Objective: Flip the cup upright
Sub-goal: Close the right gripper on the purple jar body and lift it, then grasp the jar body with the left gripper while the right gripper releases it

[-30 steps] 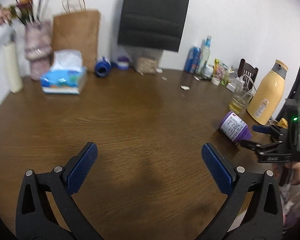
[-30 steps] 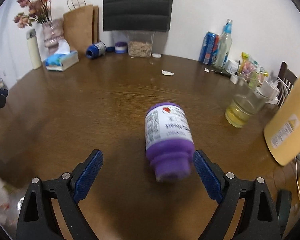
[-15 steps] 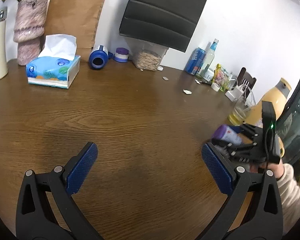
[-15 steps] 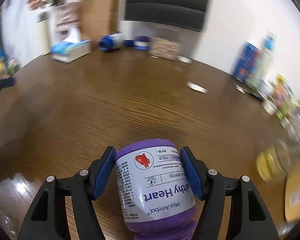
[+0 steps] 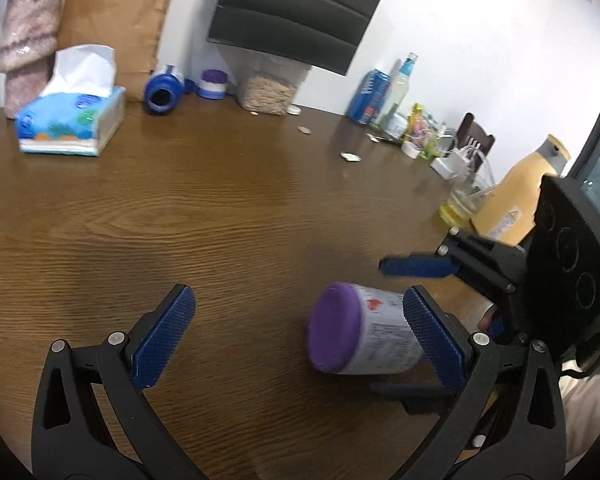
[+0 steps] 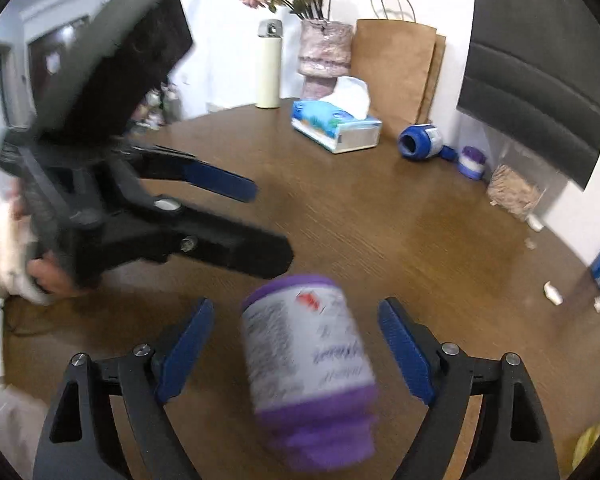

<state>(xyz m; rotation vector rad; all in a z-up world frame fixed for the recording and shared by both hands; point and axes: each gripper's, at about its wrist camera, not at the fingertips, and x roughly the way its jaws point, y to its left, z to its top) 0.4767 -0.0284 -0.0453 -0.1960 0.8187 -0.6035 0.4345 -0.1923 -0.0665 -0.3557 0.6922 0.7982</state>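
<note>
The purple cup (image 6: 308,364) with a white printed label lies tilted on its side, blurred, between the jaws of my right gripper (image 6: 296,356). The jaws stand wide apart and do not touch it. In the left wrist view the cup (image 5: 360,336) lies on the wooden table (image 5: 220,220), purple base toward the camera, just inside my left gripper's right finger (image 5: 432,336). My left gripper (image 5: 296,336) is open and holds nothing. The right gripper (image 5: 420,268) shows open around the cup from the right.
A tissue box (image 5: 70,122), paper bag (image 5: 116,20), blue bottle on its side (image 5: 164,94), food container (image 5: 266,92), cans and bottles (image 5: 380,94), a glass (image 5: 460,200) and a yellow flask (image 5: 520,196) stand along the far and right edges. A chair back (image 5: 300,12) stands behind the table.
My right gripper held the cup half a second ago; its jaws are open now and the cup sits loose between them. My left gripper has moved in close to the cup.
</note>
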